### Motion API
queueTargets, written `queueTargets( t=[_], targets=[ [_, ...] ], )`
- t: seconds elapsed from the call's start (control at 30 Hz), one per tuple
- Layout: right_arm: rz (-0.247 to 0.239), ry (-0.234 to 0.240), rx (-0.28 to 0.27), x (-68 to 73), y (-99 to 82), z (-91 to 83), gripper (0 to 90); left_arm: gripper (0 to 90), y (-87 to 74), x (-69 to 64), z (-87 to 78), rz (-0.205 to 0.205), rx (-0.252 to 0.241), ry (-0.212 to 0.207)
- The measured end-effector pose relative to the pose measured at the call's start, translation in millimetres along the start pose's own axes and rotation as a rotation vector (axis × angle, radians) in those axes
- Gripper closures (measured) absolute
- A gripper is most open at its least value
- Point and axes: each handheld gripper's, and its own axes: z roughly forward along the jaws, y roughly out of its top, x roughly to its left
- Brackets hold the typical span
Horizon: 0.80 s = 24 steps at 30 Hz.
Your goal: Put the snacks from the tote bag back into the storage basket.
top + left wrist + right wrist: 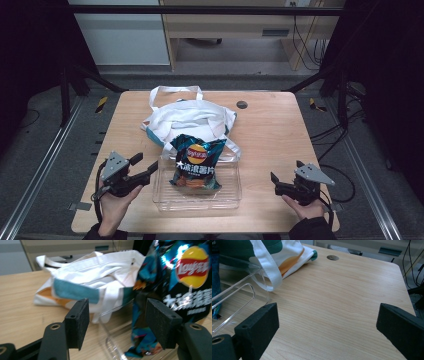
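On the wooden table [272, 130] we see a clear plastic bin [197, 192] near the front edge, with a dark blue bag of crisps [196, 162] standing tilted inside it, its top leaning back against a white tote bag [187, 120] that lies just behind the bin. The tote has teal and orange patches, and one of its straps drapes over the bin's far right corner. Our left gripper [145, 170] rests on the table just beside the bin's left wall, its jaws spread apart and holding nothing; in the left gripper view the crisp bag [175, 290] sits ahead between and beyond the jaws, though the blur makes it hard to tell whether the right jaw touches it. Our right gripper [280, 184] sits well apart to the right of the bin, jaws wide and empty over bare wood. A small round grommet [242, 104] is set in the table beyond the tote.
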Motion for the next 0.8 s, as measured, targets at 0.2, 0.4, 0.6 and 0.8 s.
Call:
queueTargets(
  t=[0.2, 0.4, 0.6, 0.8],
  targets=[
    [0.000, -0.006, 0.005, -0.2, -0.2, 0.5, 4.6, 36.4, -20.4, 16.8, -1.0, -0.014, 0.010, 0.066],
    [0.001, -0.010, 0.015, -0.4, -0.9, 1.8, 4.6, 37.0, -32.0, 34.1, 9.2, -0.013, 0.072, 0.126],
    [-0.001, -0.018, 0.028, -1.4, -1.9, 4.1, 4.7, 36.5, -35.2, 46.9, 13.4, -0.050, 0.090, 0.143],
    [0.003, -0.027, 0.037, -3.5, -2.9, 6.1, 4.6, 35.6, -36.5, 49.0, 20.9, -0.038, 0.115, 0.142]
  ],
)
